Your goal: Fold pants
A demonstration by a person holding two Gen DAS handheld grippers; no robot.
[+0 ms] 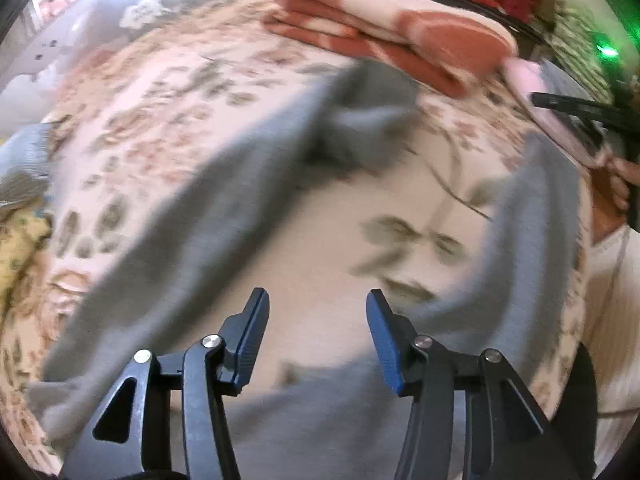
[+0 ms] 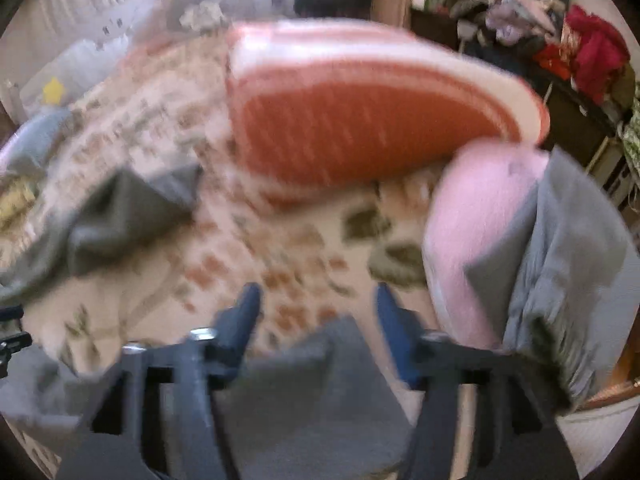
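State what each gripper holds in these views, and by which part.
Nothing is held. The left gripper and right gripper both have jaws apart above the grey pants, with no cloth between them.

The pants [image 1: 192,216] are plain grey against the bedspread [image 1: 132,120], which is cream with rust-orange flowers and olive-green leaves. At the far edge of the bedspread, the folded blanket [image 1: 384,28] is terracotta orange with pale cream bands. Beside that blanket lies a soft pink cloth [image 2: 472,216] with a light grey garment [image 2: 568,240] against it. Both grippers [image 1: 318,316] [image 2: 318,312] are black with blue fingertips, and beyond the blanket a heap of clothes [image 2: 592,48] shows bright red
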